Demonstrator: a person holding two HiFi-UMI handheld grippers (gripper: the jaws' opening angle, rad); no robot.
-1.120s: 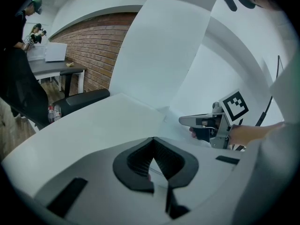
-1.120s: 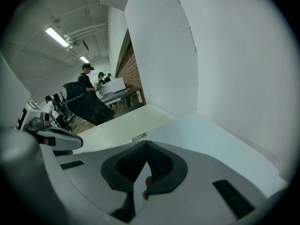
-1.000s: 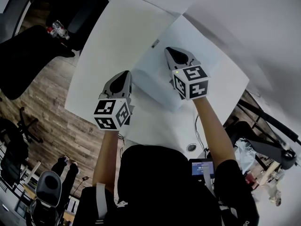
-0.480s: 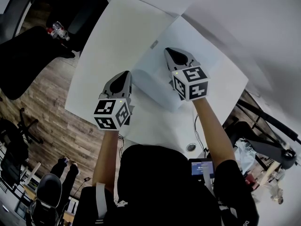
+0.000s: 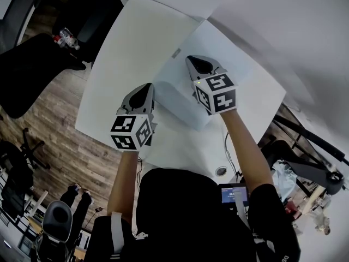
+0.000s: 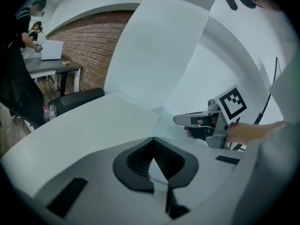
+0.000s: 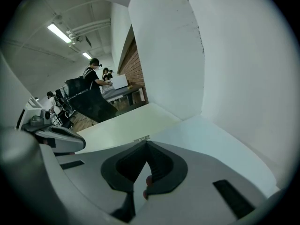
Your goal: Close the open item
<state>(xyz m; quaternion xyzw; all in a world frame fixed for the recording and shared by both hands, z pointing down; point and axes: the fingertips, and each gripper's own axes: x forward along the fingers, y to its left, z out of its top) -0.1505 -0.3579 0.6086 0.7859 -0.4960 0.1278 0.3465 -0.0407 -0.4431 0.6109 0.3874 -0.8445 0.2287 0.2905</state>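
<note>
Head view: left gripper (image 5: 147, 86) is hovering with its tips just left of the white box (image 5: 177, 94), and right gripper (image 5: 192, 59) is sitting over the box.

Left gripper view: both fingers (image 6: 133, 165) are pressing together, nothing between them.

Right gripper view: the 2 fingers (image 7: 164, 168) are touching too, box stretching just past the tips.

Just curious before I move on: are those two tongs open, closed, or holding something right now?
Left tongs: closed, holding nothing.
Right tongs: closed, holding nothing.

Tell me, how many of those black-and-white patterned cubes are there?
2. One black-and-white patterned cube sits on the grey left gripper, at the white table's near edge. The other sits on the grey right gripper, farther in. None seems hidden.
</note>
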